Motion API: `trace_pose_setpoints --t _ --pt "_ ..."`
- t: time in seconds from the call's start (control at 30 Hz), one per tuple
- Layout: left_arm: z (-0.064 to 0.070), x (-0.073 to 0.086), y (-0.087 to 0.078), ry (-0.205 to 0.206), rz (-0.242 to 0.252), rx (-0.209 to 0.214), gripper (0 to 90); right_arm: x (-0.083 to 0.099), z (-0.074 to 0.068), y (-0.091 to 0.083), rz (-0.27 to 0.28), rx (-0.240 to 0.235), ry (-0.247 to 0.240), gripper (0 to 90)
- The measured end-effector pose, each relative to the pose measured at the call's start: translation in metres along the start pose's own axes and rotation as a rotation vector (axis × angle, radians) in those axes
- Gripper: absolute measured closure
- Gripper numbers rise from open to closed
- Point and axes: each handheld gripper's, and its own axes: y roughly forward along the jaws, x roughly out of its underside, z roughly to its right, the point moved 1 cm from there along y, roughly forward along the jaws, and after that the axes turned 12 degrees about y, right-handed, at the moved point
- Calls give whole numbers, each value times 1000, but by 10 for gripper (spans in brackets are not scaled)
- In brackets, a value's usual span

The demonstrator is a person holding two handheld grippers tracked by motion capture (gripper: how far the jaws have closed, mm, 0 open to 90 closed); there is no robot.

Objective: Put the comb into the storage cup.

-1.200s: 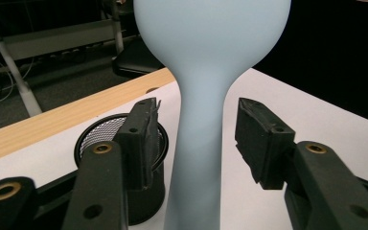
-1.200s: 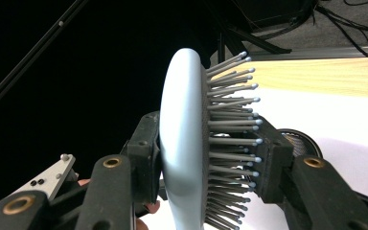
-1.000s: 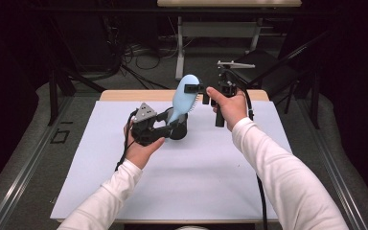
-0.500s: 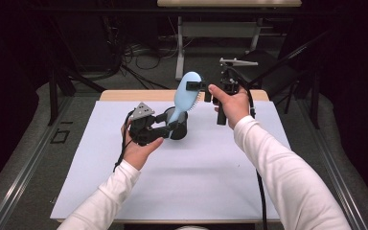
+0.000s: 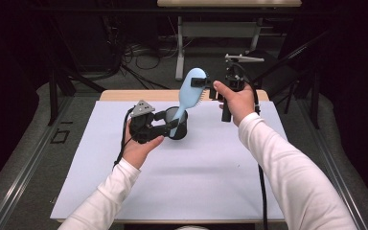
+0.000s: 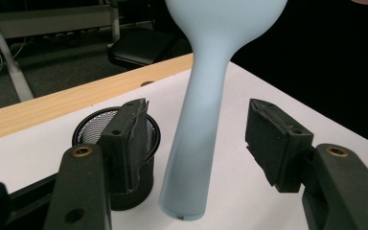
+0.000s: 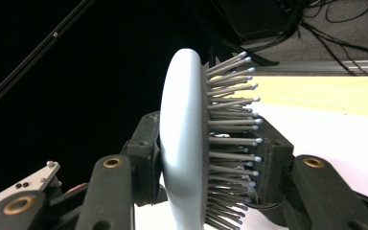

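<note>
My right gripper (image 5: pixel 207 87) is shut on the head of a light blue hairbrush (image 5: pixel 191 85), which it holds up over the back of the white mat (image 5: pixel 196 182). In the right gripper view the jaws (image 7: pixel 206 148) clamp the brush head (image 7: pixel 182 143) from back and bristle side. The handle (image 6: pixel 199 139) hangs down between the open jaws of my left gripper (image 6: pixel 199 143) and touches neither pad. A black mesh cup (image 6: pixel 88 129) stands just behind the left pad, with the handle's end beside it. In the high view my left gripper (image 5: pixel 168 123) sits at the cup (image 5: pixel 178 125).
The mat covers a wooden table whose bare far edge (image 5: pixel 124 95) shows behind the cup. Beyond it are a desk frame (image 5: pixel 179 48), cables on the floor and dark metal rails at both sides.
My right gripper has carried the brush a little up and to the right. The left gripper has stayed by the cup, shifting slightly right.
</note>
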Motion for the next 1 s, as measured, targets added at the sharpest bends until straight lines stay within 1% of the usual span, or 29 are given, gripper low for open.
trace_pose_setpoints --t 0.13,0.2,0.3,0.43,0.53,0.67,0.77,0.93,1.0 --pt "-3 -2 -4 -6 -2 -24 399 -3 0 -4 12 4 -2 524" --pt "-6 -3 -5 -12 -16 -34 384 -4 0 -6 16 6 -5 525" --pt "-8 -2 -7 -24 -23 -47 370 -6 -1 -8 23 8 -8 525" --pt "-14 0 -9 -27 -7 -60 350 -8 -1 -10 33 13 -14 525" --pt "-18 3 -10 -39 11 -48 331 -9 -1 -10 37 16 -14 525" --pt "-20 6 -11 -44 12 -67 310 -10 -1 -10 42 19 -15 524" --pt "-23 10 -10 -68 3 -71 273 -11 0 -11 46 25 -21 524" --pt "-26 15 -8 -92 -12 -57 173 -12 -2 -12 54 32 -33 525" --pt "-27 17 -7 -99 -12 -60 150 -12 -2 -12 62 35 -40 524"
